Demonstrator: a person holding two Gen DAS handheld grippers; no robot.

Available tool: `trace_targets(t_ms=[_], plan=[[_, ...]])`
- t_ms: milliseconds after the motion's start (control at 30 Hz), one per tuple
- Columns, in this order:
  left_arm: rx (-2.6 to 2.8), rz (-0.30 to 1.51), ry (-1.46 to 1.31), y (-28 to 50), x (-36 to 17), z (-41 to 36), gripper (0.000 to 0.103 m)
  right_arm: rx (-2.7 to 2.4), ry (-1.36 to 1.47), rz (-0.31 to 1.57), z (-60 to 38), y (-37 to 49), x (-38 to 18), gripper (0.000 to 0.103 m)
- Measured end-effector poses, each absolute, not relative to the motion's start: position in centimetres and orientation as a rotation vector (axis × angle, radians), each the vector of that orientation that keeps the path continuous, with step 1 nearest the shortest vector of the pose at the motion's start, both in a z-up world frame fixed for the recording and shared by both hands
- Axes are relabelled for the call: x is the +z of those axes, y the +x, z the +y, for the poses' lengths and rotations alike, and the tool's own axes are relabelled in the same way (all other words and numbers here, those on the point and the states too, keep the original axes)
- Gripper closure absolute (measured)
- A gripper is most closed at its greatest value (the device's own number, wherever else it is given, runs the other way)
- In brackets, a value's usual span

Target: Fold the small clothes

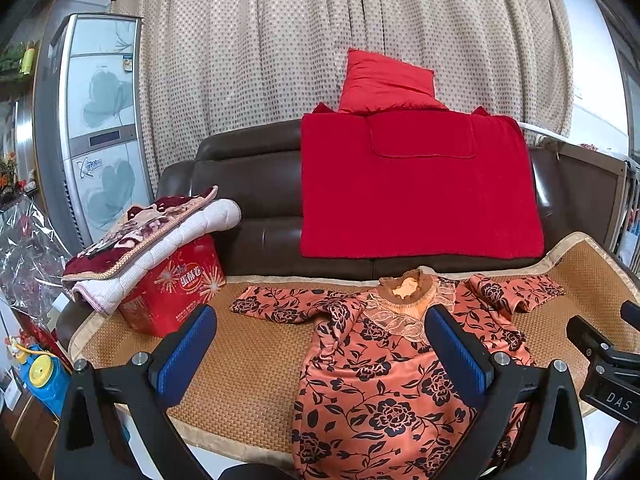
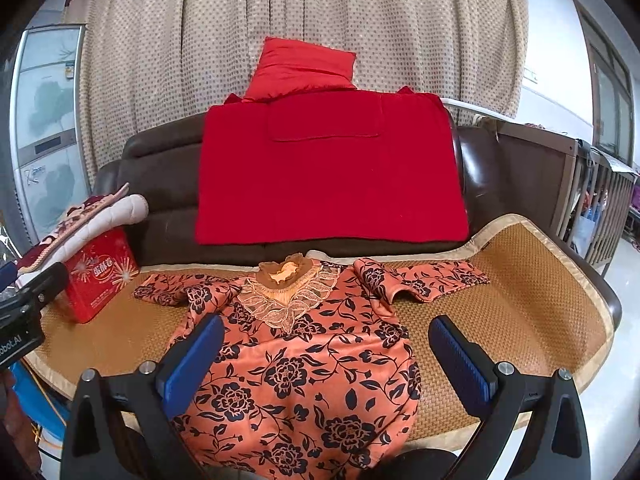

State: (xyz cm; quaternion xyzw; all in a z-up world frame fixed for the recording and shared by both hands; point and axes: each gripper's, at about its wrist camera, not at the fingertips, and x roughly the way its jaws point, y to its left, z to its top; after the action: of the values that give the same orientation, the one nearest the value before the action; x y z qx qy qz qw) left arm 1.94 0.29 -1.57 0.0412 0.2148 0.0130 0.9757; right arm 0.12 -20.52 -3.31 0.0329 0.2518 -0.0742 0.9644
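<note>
Jaws of the left gripper (image 1: 320, 344) stand wide apart and hold nothing. In the left wrist view the orange floral dress (image 1: 384, 376) lies flat on the woven mat (image 1: 248, 360), mostly under the right-side jaw and between the two jaws. A red tin box (image 1: 176, 288) stands beyond the left-side jaw.

In the right wrist view the right gripper (image 2: 326, 350) is also spread open, empty. The dress (image 2: 304, 368) fills the gap between the jaws, collar pointing away, one sleeve beyond each jaw.
</note>
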Motion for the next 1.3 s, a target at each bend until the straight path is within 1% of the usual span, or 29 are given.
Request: trace_targets(t_ms=[300, 1300], plan=[[0.025, 0.442, 0.081, 2.2, -1.8, 0.3, 0.000, -0.150, 0.059, 0.532, -20.4, 0.3, -3.6, 0.000], [0.038, 0.481, 0.092, 5.7, -3.0, -0.1, 0.000, -0.121, 0.066, 0.586, -19.8, 5.6, -4.3, 0.000]])
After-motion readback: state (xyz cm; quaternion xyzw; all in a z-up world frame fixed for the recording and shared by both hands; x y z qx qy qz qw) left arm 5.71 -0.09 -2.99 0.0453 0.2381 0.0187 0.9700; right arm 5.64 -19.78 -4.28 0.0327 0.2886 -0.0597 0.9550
